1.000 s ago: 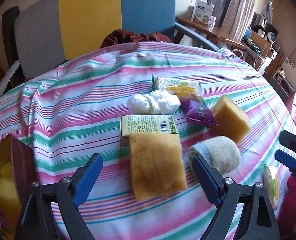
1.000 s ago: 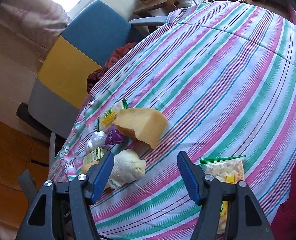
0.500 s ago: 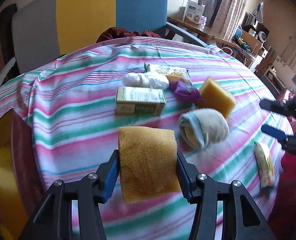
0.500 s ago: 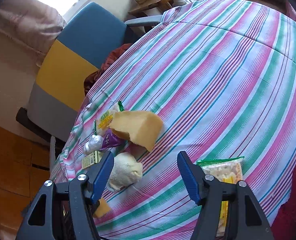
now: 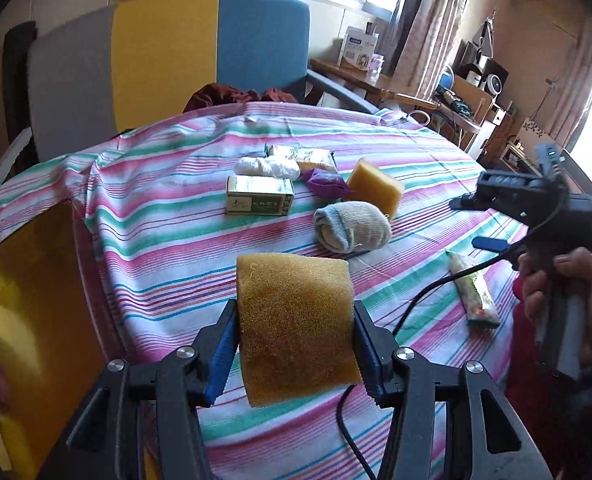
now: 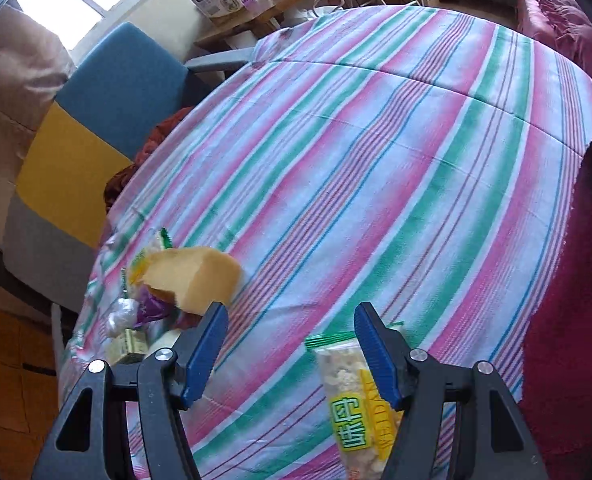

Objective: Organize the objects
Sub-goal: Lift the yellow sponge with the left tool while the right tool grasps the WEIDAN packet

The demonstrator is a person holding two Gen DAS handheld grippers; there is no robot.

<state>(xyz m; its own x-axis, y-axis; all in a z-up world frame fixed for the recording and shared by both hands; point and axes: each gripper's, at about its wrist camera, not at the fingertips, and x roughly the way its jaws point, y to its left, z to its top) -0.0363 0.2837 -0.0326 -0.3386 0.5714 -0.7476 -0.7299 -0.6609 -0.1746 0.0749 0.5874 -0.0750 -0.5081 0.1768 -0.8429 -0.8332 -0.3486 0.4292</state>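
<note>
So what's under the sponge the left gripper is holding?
The sponge, clamped in the left gripper, hangs above the striped tablecloth. A black cable shows just below; whatever lies directly beneath is covered.

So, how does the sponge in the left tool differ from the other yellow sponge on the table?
The large brownish-yellow foam sponge is squeezed between the left tool fingers, off the striped tablecloth; the paler yellow sponge lies untouched on it, beside a rolled grey sock. Both are blocky foam.

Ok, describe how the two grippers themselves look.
Both are alike: the left gripper and right gripper have black plastic arms with silver rivets and blue ribbed pads. In the left view, the right gripper shows a blocky black body and a black cable.
</note>
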